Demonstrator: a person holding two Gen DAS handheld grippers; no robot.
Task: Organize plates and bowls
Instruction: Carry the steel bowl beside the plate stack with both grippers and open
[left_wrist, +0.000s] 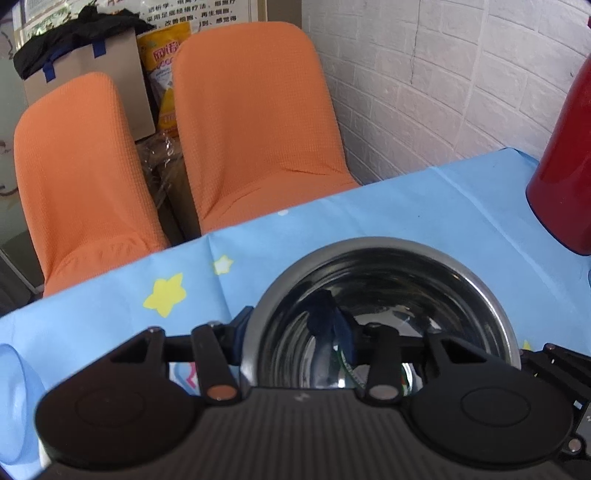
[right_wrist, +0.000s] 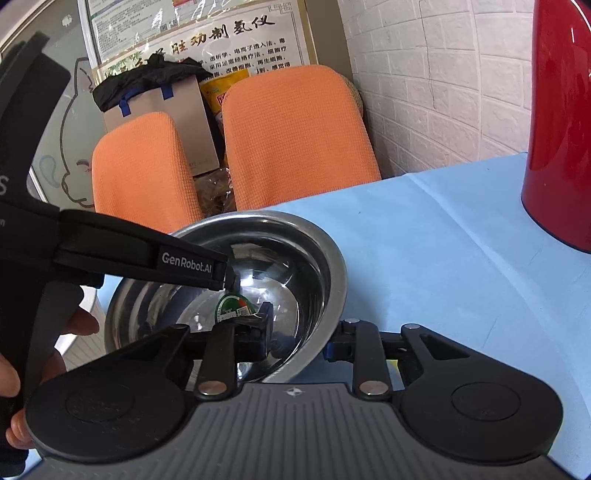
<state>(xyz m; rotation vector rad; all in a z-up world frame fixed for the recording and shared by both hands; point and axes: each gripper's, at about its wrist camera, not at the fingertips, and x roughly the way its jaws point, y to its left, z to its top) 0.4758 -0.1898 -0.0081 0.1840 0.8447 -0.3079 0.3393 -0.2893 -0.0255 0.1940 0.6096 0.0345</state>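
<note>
A shiny steel bowl (left_wrist: 388, 295) is held over the blue tablecloth (left_wrist: 424, 199). My left gripper (left_wrist: 288, 332) straddles its left rim, one finger outside and one blue-padded finger inside, shut on the rim. In the right wrist view the same bowl (right_wrist: 295, 266) is gripped by my right gripper (right_wrist: 299, 332) on its near right rim, one finger inside and one outside. The left gripper's black body (right_wrist: 140, 251) reaches in from the left. A green label (right_wrist: 232, 306) shows at the bowl's bottom.
A red kettle (right_wrist: 561, 129) stands at the right on the table, also in the left wrist view (left_wrist: 565, 177). Two orange chairs (left_wrist: 251, 129) stand behind the table edge. A white brick wall (left_wrist: 443, 81) is at the right. A translucent blue object (left_wrist: 14, 398) sits at far left.
</note>
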